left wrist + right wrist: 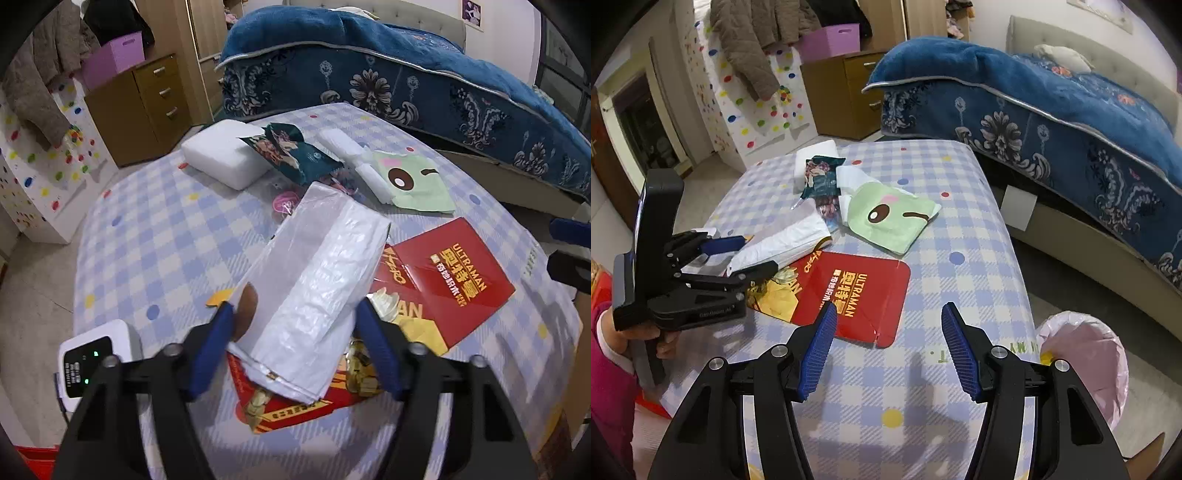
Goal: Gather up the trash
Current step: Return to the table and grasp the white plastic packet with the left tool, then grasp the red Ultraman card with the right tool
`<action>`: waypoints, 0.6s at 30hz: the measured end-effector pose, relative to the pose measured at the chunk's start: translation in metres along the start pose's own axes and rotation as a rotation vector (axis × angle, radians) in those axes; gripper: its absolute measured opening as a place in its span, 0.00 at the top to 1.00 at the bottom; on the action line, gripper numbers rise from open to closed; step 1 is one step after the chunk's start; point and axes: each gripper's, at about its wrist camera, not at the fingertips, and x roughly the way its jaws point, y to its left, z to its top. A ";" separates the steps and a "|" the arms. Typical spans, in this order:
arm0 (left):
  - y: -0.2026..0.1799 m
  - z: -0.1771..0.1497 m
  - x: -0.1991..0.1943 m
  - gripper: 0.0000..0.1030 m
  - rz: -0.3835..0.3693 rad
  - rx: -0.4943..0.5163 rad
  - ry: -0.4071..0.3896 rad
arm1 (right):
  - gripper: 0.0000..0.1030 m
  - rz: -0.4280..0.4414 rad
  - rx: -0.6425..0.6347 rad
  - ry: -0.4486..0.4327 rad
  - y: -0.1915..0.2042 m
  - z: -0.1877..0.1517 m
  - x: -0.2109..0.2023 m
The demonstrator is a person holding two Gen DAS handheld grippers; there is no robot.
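Trash lies on a table with a blue checked cloth (155, 229). A white plastic bag (317, 266) lies over a flattened red Ultraman box (443, 280). My left gripper (295, 310) is open, its blue fingers on either side of the bag's near end; it also shows in the right wrist view (738, 254). My right gripper (888, 314) is open and empty above the cloth, just before the red box (857, 295). Farther back lie a green cartoon-face wrapper (886, 218), a dark snack packet (822, 177) and a white foam block (225, 151).
A bin lined with a pink bag (1086, 365) stands by the table's right edge. A bed with a blue blanket (1052, 110) is behind the table. A white device (92, 358) sits at the table's left edge. A wooden cabinet (140, 107) stands back left.
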 end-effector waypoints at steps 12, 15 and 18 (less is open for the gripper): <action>0.001 -0.006 -0.052 0.92 0.052 -0.137 -0.082 | 0.40 0.023 -0.021 0.004 -0.001 -0.008 -0.007; 0.003 -0.021 -0.069 0.92 0.043 -0.199 -0.085 | 0.40 0.026 -0.021 0.015 -0.002 -0.007 -0.001; -0.001 -0.039 -0.081 0.92 0.030 -0.221 -0.086 | 0.52 0.030 -0.033 0.021 -0.002 -0.004 0.009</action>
